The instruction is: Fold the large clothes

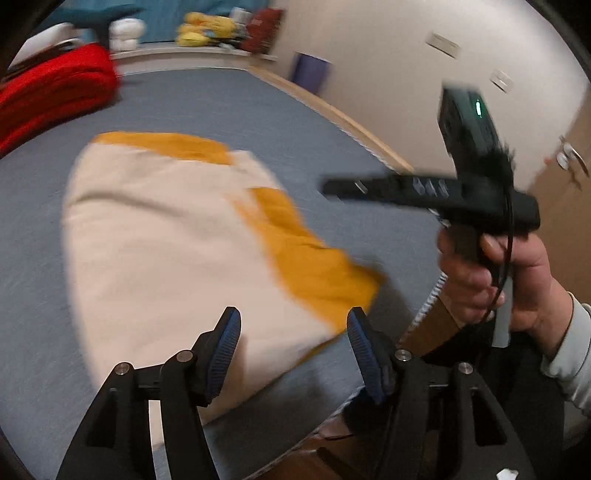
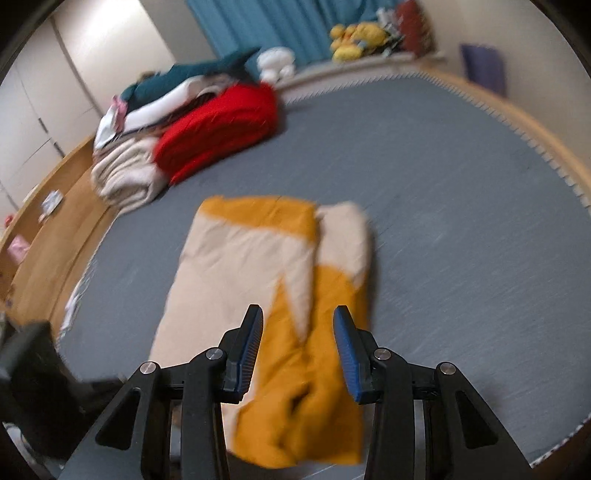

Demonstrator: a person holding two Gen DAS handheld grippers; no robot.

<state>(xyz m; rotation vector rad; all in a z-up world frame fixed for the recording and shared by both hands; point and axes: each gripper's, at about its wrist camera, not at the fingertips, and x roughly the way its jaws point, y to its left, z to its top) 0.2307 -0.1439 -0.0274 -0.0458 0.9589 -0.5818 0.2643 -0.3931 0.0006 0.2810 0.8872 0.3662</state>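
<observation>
A cream and mustard-yellow garment lies folded into a long block on the grey bed. It also shows in the right wrist view. My left gripper is open and empty, held above the garment's near end. My right gripper is open and empty, held above the yellow near end of the garment. The right gripper's body and the hand holding it show at the right of the left wrist view, raised above the bed's edge.
A red folded blanket and a pile of cream, white and teal clothes lie at the bed's far left. Plush toys sit on a ledge behind. A wooden bed frame rims the mattress. A wooden floor lies left.
</observation>
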